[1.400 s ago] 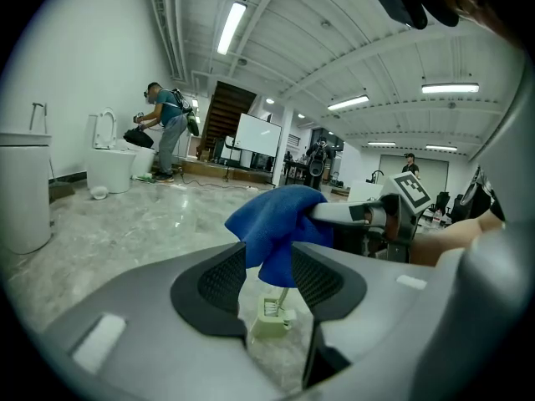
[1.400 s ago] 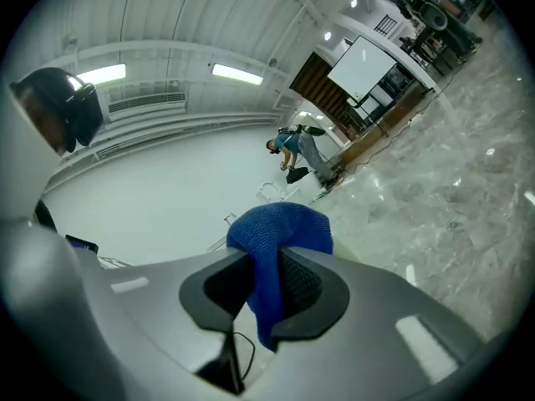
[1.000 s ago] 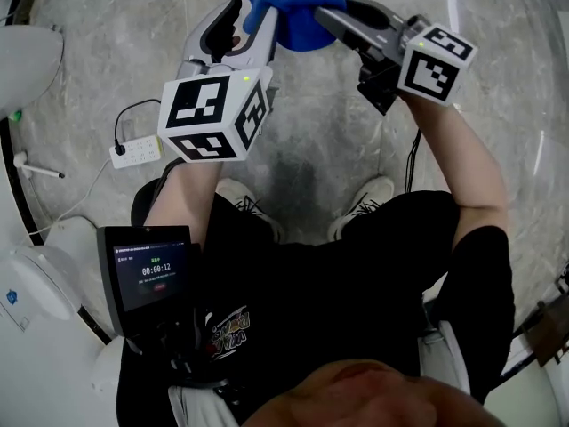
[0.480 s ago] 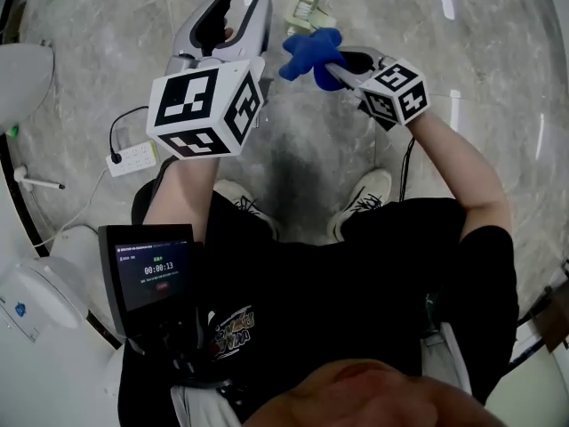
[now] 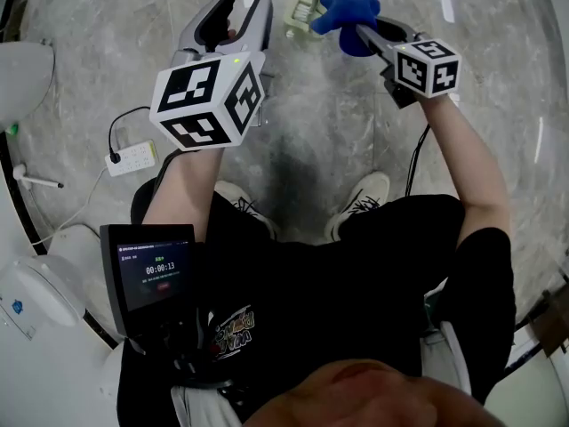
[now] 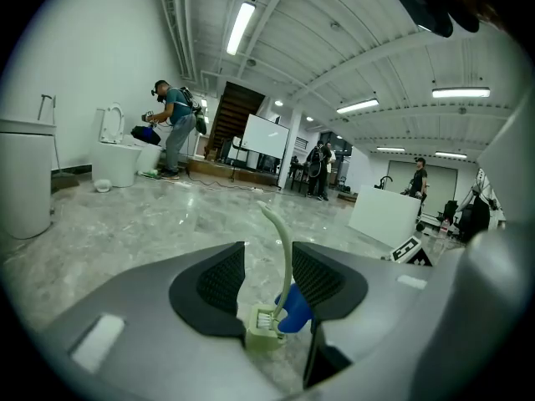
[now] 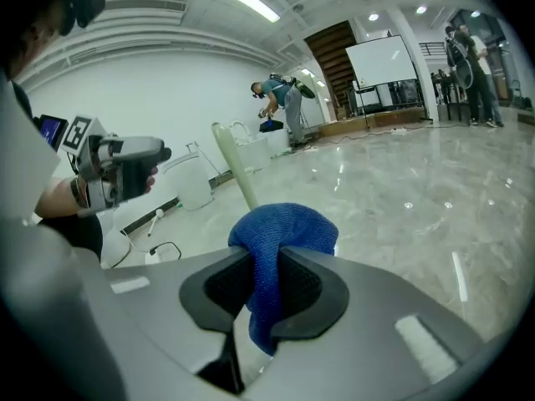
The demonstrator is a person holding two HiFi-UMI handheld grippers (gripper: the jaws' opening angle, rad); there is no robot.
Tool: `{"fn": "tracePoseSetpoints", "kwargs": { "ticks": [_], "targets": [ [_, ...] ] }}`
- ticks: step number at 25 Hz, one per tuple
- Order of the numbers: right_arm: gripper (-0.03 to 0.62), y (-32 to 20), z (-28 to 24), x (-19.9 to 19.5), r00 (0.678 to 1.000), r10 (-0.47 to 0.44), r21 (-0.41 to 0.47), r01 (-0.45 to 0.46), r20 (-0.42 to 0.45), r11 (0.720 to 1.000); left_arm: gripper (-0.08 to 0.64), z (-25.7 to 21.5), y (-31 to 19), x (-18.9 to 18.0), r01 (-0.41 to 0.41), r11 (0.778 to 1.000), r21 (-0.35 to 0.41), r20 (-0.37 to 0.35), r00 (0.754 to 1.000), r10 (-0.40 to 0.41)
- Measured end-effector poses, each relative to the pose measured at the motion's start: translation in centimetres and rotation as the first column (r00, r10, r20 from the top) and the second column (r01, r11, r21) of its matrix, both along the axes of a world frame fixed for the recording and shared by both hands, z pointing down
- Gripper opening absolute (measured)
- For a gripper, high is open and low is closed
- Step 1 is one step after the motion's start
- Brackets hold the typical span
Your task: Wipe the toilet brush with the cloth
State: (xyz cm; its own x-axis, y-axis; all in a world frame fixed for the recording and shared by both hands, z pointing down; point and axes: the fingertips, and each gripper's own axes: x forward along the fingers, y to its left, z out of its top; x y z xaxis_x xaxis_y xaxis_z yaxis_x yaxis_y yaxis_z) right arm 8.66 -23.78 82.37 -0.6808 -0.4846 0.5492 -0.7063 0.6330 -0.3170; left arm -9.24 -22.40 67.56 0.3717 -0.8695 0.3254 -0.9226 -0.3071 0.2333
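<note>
The pale green toilet brush (image 5: 304, 7) stands in its square holder on the marble floor at the top of the head view. In the left gripper view the brush (image 6: 269, 322) shows beyond the jaws, its curved handle rising in the gap. My left gripper (image 5: 242, 7) is open and empty, just left of the brush. My right gripper (image 5: 363, 32) is shut on a blue cloth (image 5: 343, 11), right beside the brush. In the right gripper view the cloth (image 7: 280, 236) bulges from between the pads, with the brush handle (image 7: 234, 170) behind it.
A white power strip (image 5: 133, 154) with its cable lies on the floor at left. White toilets (image 5: 22, 69) stand along the left edge. The person's shoes (image 5: 364, 194) are below the grippers. Other people and a white counter (image 6: 384, 215) are far across the hall.
The right gripper has come down with the cloth and now sits next to the brush, which has come into view. The left gripper has stayed about where it was.
</note>
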Motion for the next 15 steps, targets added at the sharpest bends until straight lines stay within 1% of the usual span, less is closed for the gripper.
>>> {"fn": "tracePoseSetpoints", "kwargs": {
  "ticks": [6, 11, 15],
  "targets": [
    [0.064, -1.6, -6.3, -3.6, 0.995, -0.031, 0.12, 0.02, 0.094, 0.993, 0.178, -0.2, 0.4, -0.7, 0.012, 1.0, 0.006, -0.006, 1.0, -0.012],
    [0.064, -1.4, -11.6, -4.8, 0.987, -0.043, 0.217, 0.009, 0.152, 0.976, 0.178, -0.4, 0.7, -0.5, 0.002, 1.0, 0.013, -0.014, 1.0, -0.002],
    [0.064, -1.9, -15.6, -5.9, 0.973, -0.045, 0.262, -0.017, 0.228, 0.965, 0.178, 0.1, 0.7, -0.4, -0.004, 1.0, 0.004, -0.004, 1.0, 0.004]
  ]
}}
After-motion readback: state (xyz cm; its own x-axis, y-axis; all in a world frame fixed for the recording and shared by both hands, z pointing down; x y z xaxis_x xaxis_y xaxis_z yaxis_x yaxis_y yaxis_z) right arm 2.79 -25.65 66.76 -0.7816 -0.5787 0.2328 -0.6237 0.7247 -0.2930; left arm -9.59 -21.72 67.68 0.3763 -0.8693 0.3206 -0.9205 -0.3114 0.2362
